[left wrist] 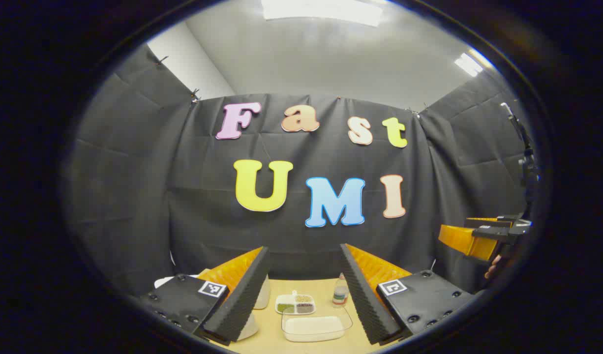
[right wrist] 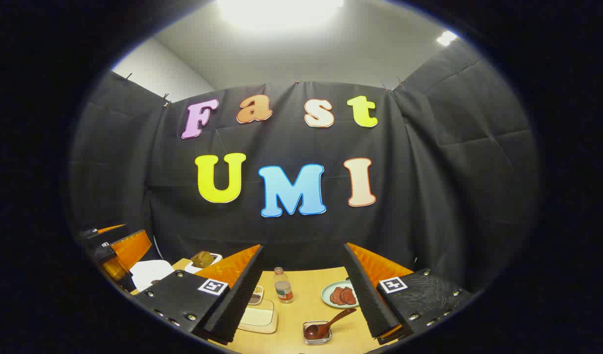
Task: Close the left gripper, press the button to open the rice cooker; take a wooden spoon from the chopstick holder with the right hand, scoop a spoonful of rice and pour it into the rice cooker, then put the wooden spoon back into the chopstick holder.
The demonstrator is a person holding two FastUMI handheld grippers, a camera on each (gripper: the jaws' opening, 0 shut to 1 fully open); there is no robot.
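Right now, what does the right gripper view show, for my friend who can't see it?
The right gripper hangs open above a wooden table, empty. Between its jaws sit a small bottle, a plate of reddish-brown food, a wooden spoon resting in a small clear holder, and a clear tray. The left gripper shows at far left beside a white rice cooker.

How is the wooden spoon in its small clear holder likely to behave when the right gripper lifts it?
The wooden spoon looks rigid and probably light. Its handle leans out over the clear holder, so it may pivot in the grip. The holder looks small and might drag or tip.
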